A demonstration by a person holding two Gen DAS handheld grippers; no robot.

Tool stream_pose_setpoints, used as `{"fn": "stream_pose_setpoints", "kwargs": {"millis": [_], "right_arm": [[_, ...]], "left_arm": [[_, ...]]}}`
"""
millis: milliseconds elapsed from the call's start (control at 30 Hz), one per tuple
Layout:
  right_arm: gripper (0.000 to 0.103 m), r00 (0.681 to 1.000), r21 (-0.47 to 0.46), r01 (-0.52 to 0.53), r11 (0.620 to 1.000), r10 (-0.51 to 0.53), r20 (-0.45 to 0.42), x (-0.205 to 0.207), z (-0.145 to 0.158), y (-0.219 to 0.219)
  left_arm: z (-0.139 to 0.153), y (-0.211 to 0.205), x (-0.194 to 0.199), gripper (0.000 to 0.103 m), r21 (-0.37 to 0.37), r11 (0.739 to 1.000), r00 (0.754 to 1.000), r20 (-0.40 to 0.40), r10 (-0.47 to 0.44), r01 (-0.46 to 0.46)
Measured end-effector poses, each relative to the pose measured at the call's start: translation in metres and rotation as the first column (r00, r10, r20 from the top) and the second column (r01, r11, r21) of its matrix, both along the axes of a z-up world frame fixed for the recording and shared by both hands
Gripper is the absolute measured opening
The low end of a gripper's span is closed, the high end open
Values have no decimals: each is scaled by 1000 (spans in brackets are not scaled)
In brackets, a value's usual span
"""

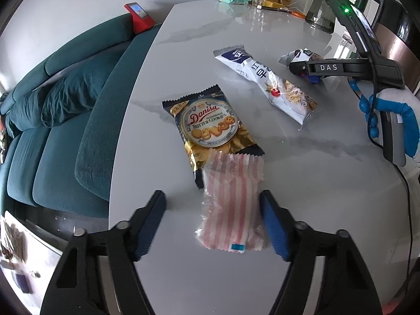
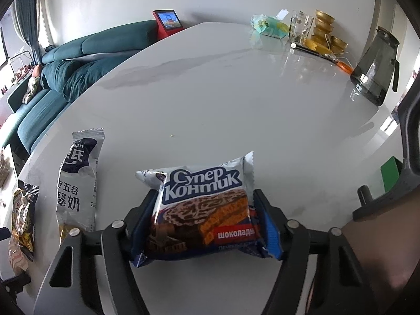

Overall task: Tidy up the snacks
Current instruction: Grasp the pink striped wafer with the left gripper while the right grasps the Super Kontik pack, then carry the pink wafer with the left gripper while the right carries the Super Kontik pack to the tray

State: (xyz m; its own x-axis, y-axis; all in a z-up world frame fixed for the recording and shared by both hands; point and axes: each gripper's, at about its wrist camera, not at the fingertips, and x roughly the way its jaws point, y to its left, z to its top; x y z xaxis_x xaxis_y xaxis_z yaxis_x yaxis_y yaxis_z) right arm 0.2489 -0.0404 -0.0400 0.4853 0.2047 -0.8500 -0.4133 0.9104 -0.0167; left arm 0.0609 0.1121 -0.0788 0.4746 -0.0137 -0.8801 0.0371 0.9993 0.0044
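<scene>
A pink-striped packet (image 1: 231, 204) lies on the white table (image 1: 199, 52) between the fingers of my left gripper (image 1: 212, 195). The right pad touches its side and the left pad stands clear of it, so the gripper is open. Its top edge overlaps a Danisa butter cookies bag (image 1: 210, 126). Beyond lies a long white packet (image 1: 267, 84). My right gripper (image 2: 205, 193) is shut on a chocolate wafer packet (image 2: 204, 210), with both pads against its sides. The left wrist view shows that gripper (image 1: 302, 69) at the far right, held by a gloved hand (image 1: 393, 120).
A teal sofa (image 1: 65, 105) runs along the table's left edge, with a red device (image 1: 139, 17) at its far end. At the table's far end stand gold bowls (image 2: 324, 26), a glass (image 2: 300, 27), a wrapped bundle (image 2: 265, 25) and a dark glass jug (image 2: 375, 65).
</scene>
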Motion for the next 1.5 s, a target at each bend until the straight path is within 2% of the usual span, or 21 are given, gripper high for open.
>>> {"fn": "stream_pose_setpoints", "kwargs": {"millis": [167,233,400,1067,1267,1500], "right_arm": [[71,1000,13,-7,1000,7,-7,0,-1,-1],[70,1000,16,-10,1000,10,-8,0,0,-2],[66,1000,25,-2,1000,1,3,-3,0,-3],[62,998,36,30,999,-32,52,-26,17,-13],[62,996,73,43,996,-48,72,-37,33,-21],[62,996,106,-1,994,-8,94,-66,59,-29]], "left_arm": [[1,-1,-1,52,-2,1000,1000,9,-4,4],[2,-2,-2,36,-1,1000,1000,18,-18,18],[3,-3,-2,27,-1,1000,999,27,-22,22],[10,-9,-13,23,7,1000,999,50,-18,18],[20,-16,-20,23,14,1000,997,67,-27,26],[34,-28,-24,23,15,999,995,89,-45,44]]}}
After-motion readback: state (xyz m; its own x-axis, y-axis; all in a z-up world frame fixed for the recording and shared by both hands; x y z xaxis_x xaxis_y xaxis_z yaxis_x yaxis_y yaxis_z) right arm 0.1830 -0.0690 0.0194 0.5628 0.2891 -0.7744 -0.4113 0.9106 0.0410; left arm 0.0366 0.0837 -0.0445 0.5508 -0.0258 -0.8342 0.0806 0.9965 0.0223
